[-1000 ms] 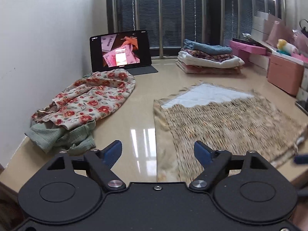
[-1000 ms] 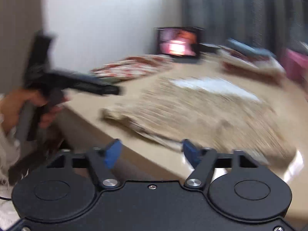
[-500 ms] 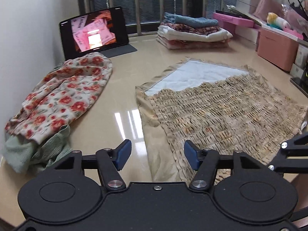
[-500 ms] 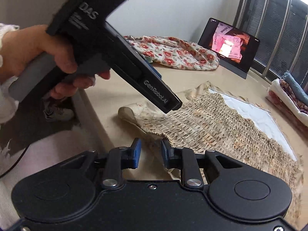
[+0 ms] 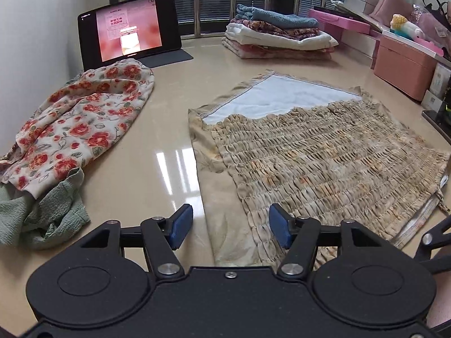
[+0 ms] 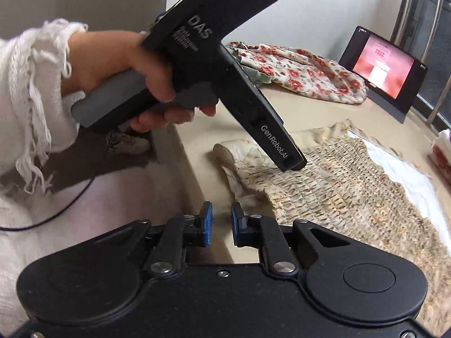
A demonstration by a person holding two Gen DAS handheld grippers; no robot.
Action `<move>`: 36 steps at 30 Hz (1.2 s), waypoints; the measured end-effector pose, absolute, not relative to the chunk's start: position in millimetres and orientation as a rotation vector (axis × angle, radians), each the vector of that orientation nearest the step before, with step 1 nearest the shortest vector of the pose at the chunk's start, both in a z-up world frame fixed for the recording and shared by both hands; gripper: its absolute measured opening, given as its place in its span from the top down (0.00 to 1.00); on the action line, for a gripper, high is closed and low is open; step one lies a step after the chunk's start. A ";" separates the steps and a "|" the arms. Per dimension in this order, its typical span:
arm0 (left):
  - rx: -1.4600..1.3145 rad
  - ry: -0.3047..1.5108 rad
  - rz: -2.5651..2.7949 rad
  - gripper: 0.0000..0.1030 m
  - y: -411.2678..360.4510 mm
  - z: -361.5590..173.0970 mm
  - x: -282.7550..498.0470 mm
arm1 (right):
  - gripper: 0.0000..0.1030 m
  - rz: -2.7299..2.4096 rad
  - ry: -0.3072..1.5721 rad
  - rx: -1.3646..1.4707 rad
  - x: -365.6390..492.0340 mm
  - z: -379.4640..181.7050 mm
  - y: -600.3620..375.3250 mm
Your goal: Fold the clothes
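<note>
— Nearest us, what do the tongs hold?
— Nothing. Our left tongs (image 5: 230, 226) stand apart over the near edge of the smocked tan garment (image 5: 324, 157) lying flat on the tabletop (image 5: 157, 143); our right tongs (image 6: 219, 223) have just been narrowing, a small gap left, empty.
— Farther off?
— A floral cloth (image 5: 81, 118), then a folded stack (image 5: 279, 35).

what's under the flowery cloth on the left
A green cloth sticks out from under the flowery cloth at its near end. How far it reaches underneath, or anything else there, is covered.
</note>
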State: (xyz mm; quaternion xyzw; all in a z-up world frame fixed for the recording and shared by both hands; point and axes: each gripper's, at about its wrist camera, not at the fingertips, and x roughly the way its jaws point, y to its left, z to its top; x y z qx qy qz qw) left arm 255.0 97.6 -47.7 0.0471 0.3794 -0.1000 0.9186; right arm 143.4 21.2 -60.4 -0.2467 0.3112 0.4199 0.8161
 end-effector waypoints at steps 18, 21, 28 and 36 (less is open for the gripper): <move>0.171 0.549 -0.322 0.00 -2.3 -8.2 207.6 | 0.31 0.179 0.589 0.174 57.3 -64.6 -182.7; 0.190 0.561 -0.328 0.00 -32.3 -14.4 219.3 | 0.37 0.180 0.577 0.190 60.6 -68.9 -190.2; 0.243 0.632 -0.265 0.00 -84.3 -38.1 264.9 | 0.53 0.284 0.592 0.086 89.0 -71.1 -166.8; 0.234 0.719 -0.292 0.00 -82.9 -62.0 279.8 | 0.60 0.235 0.618 0.136 103.0 -73.4 -173.3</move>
